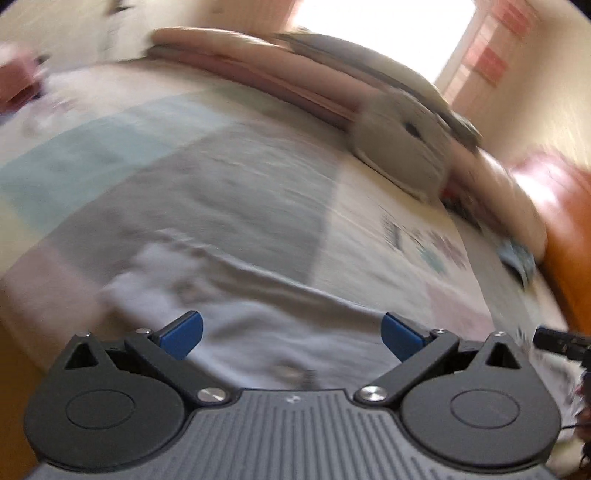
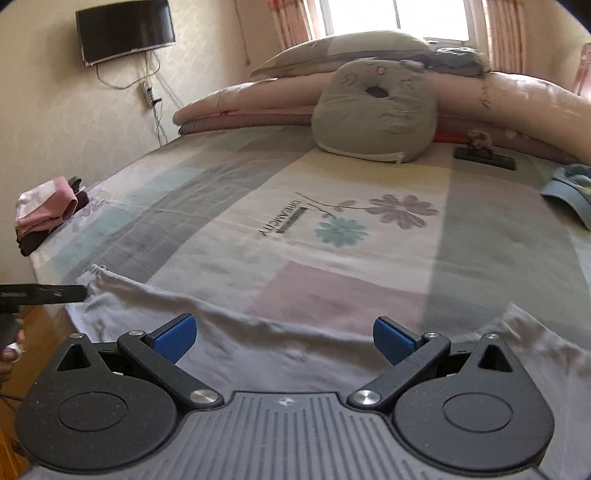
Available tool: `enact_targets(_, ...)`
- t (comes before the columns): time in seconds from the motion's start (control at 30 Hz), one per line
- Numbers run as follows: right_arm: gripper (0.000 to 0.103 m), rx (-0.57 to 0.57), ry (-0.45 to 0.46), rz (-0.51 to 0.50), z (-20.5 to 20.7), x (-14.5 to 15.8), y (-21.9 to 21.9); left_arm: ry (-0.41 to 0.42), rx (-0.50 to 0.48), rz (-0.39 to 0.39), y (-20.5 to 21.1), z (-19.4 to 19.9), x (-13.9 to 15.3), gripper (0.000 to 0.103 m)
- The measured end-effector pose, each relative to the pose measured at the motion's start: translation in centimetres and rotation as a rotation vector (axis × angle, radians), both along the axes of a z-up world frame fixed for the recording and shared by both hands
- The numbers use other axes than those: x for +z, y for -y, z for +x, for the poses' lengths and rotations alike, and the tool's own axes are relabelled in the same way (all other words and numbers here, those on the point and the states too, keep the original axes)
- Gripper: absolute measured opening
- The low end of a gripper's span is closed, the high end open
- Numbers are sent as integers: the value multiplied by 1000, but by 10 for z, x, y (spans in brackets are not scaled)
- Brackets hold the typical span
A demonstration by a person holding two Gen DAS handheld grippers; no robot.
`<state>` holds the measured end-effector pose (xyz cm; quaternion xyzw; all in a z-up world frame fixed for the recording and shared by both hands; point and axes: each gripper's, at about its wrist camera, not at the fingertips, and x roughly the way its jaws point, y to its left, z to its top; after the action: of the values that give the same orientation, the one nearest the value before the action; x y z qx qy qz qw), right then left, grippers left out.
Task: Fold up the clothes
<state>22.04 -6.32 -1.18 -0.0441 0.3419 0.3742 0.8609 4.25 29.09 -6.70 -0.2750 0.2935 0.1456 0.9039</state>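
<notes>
A wide bed covered in a pastel patchwork sheet (image 2: 369, 295) stretches ahead of both grippers, with a round grey cushion (image 2: 375, 118) far beyond them. A pale lilac cloth garment (image 2: 258, 350) lies flat just ahead of and beneath the fingertips. The right gripper (image 2: 284, 338) and left gripper (image 1: 291, 334) both have blue-padded fingers spread wide, holding nothing.

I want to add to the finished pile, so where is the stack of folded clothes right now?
In the right wrist view, the stack of folded clothes sits at the far left edge of the bed, below the wall-mounted TV and well beyond the pale garment.
</notes>
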Motion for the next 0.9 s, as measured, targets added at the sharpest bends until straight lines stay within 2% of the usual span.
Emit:
enact_targets(0.1, 103, 32, -2, -16, 7, 0, -25, 10, 90, -108, -23, -16, -19, 102)
enact_targets(0.2, 103, 62, -16, -18, 13, -3, -47, 38, 130, -221, -40, -18, -38, 102)
enact_targets(0.43, 103, 138, 24, -88, 11, -5, -74, 86, 138, -266, -52, -9, -45, 102)
enact_targets(0.57, 103, 151, 3, -96, 14, -3, -82, 93, 152, -314, -62, -1, -48, 102)
enact_targets(0.77, 103, 236, -42, -132, 9, -5, -110, 132, 203, -485, -85, -4, -58, 102)
enact_targets(0.9, 103, 408, -18, -207, -14, -15, -154, 137, 212, -584, -98, -5, -62, 102)
